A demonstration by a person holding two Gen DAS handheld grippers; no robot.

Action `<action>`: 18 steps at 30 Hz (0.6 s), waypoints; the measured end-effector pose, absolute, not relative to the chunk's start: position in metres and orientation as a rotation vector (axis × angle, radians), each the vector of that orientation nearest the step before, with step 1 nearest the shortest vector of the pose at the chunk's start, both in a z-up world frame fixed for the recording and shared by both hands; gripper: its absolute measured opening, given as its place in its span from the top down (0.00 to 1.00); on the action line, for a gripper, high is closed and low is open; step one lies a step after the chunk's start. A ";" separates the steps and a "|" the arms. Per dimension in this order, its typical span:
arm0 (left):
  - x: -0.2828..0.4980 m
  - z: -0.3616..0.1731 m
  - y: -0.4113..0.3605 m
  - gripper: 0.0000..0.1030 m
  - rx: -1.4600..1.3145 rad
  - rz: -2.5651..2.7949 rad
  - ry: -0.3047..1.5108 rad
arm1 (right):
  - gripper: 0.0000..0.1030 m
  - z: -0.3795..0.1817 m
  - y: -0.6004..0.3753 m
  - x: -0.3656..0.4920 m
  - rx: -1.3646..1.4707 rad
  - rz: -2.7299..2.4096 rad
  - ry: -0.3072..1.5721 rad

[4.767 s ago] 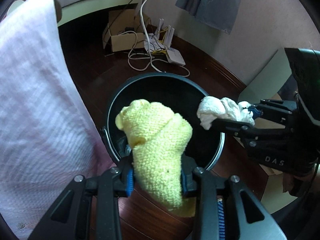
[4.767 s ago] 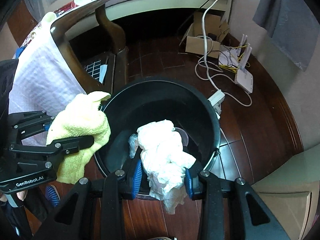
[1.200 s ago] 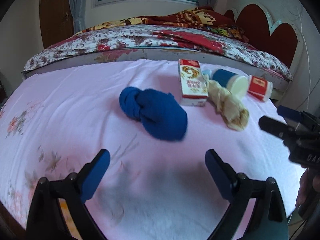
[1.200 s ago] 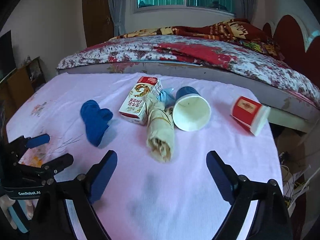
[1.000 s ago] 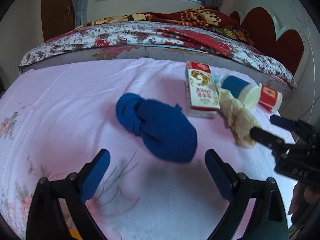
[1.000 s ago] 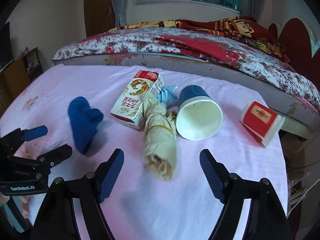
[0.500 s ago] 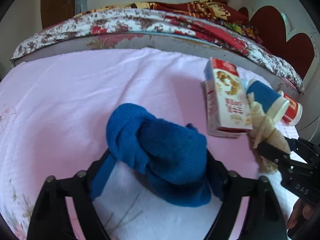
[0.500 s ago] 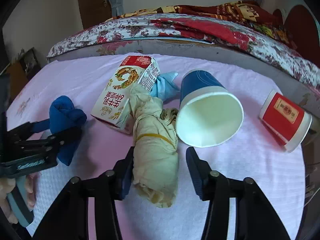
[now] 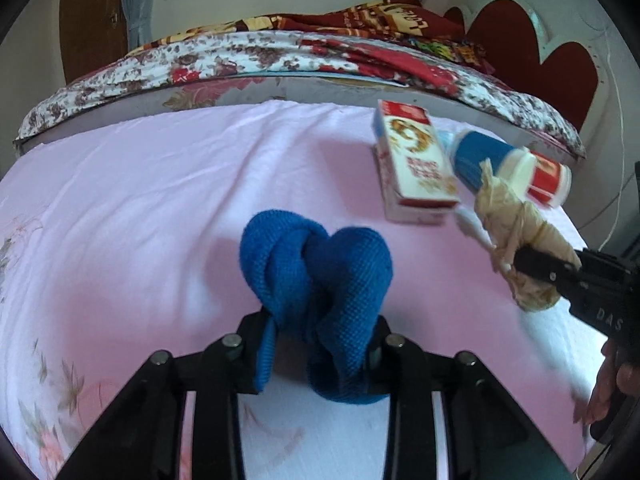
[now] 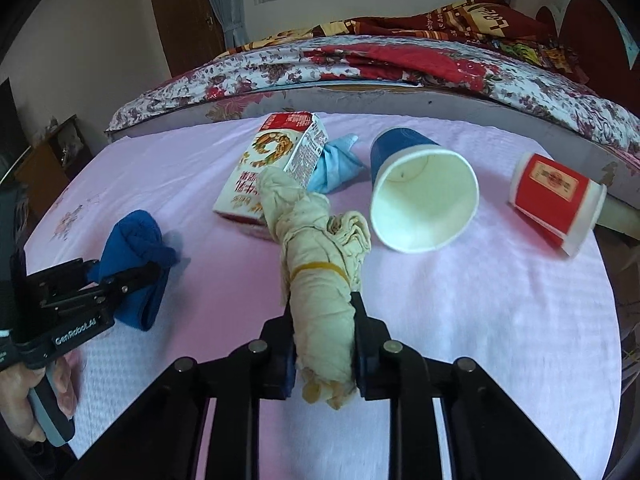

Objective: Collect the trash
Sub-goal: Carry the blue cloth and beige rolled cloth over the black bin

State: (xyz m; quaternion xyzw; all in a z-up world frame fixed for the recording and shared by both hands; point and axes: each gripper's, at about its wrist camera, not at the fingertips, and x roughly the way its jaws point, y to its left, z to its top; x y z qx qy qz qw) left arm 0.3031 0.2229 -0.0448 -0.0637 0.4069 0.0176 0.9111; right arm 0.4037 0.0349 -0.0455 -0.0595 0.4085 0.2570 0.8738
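Nearest, the left gripper [image 9: 320,344] has just closed its fingers on the knotted blue cloth [image 9: 320,276], the right gripper [image 10: 322,344] on the banded beige rag bundle [image 10: 320,280], both low over the pink-covered desk [image 10: 460,320]. Both look soft and light; mid-body pinches should suit. Beyond lie a milk carton [image 10: 276,164], a blue paper cup [image 10: 420,192] and a red paper cup [image 10: 556,200], likely crushable.

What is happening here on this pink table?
A person holds two grippers. The left gripper, jaws just closing, pinches the knotted blue cloth. The right gripper, also just closing, clamps the beige rag bundle. A milk carton, blue cup and red cup lie on the pink cloth.
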 end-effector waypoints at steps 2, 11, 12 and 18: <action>0.293 -0.042 0.218 0.68 -0.130 0.034 0.832 | 0.77 -0.044 0.030 0.396 -0.117 0.531 0.849; 0.256 -0.026 0.193 0.68 -0.108 0.018 0.798 | 0.77 -0.024 0.007 0.353 -0.089 0.517 0.809; 0.252 -0.024 0.190 0.68 -0.105 0.015 0.795 | 0.77 -0.021 0.003 0.347 -0.088 0.515 0.803; 0.227 -0.013 0.169 0.68 -0.101 -0.016 0.771 | 0.77 -0.009 -0.023 0.312 -0.074 0.493 0.772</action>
